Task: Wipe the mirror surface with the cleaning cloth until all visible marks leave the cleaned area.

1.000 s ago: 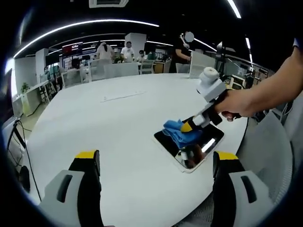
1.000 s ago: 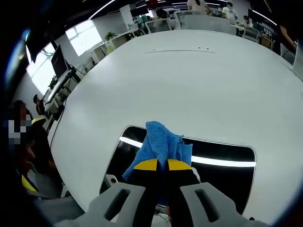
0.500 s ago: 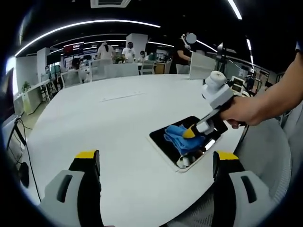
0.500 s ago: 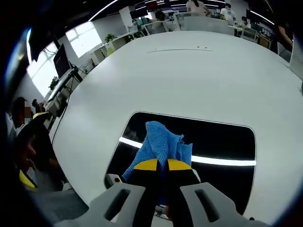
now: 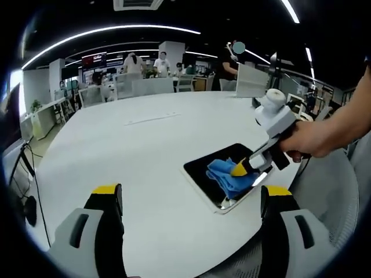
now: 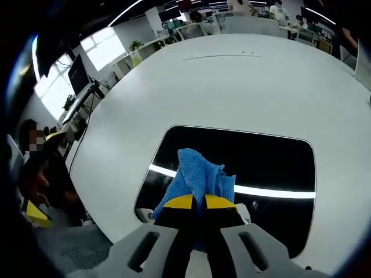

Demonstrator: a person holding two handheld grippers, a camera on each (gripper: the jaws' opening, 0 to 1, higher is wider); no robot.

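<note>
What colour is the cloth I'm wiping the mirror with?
Blue. The cloth shows best in the right gripper view, clamped in the right gripper over the mirror.

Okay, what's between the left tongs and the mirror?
Bare white table: in the left gripper view, nothing lies between the left tongs and the mirror.

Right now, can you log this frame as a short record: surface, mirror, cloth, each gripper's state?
surface: white round table
mirror: dark rectangular mirror lying flat near the table edge
cloth: blue cleaning cloth resting on the mirror
right gripper: right gripper, jaws shut on the cloth
left gripper: left gripper, jaws open, holding nothing, apart from the mirror
</note>
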